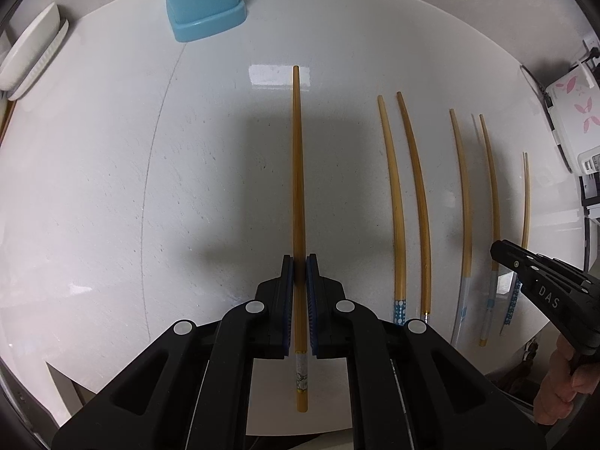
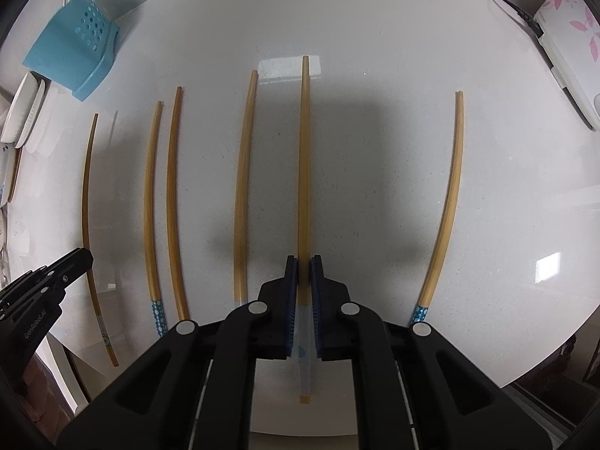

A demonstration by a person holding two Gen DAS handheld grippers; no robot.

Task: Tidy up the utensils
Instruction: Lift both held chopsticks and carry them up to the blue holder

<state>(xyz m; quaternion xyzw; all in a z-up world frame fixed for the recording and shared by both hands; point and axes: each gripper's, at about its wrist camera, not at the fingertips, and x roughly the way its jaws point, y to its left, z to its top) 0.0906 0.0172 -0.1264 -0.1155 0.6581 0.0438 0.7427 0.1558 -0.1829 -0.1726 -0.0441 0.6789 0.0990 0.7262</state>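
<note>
Left wrist view: my left gripper (image 1: 299, 262) pinches 1 chopstick (image 1: 298, 172) on the white table (image 1: 112, 187); my right gripper (image 2: 303, 262) pinches another chopstick (image 2: 304, 157). Either thin stick could pivot or slip during lifting toward the blue holder (image 2: 71, 52).

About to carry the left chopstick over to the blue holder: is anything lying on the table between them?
Nothing visible does. The left gripper is shut on the chopstick, and the white table up to the blue holder is bare. The other chopsticks lie off to the right.
</note>
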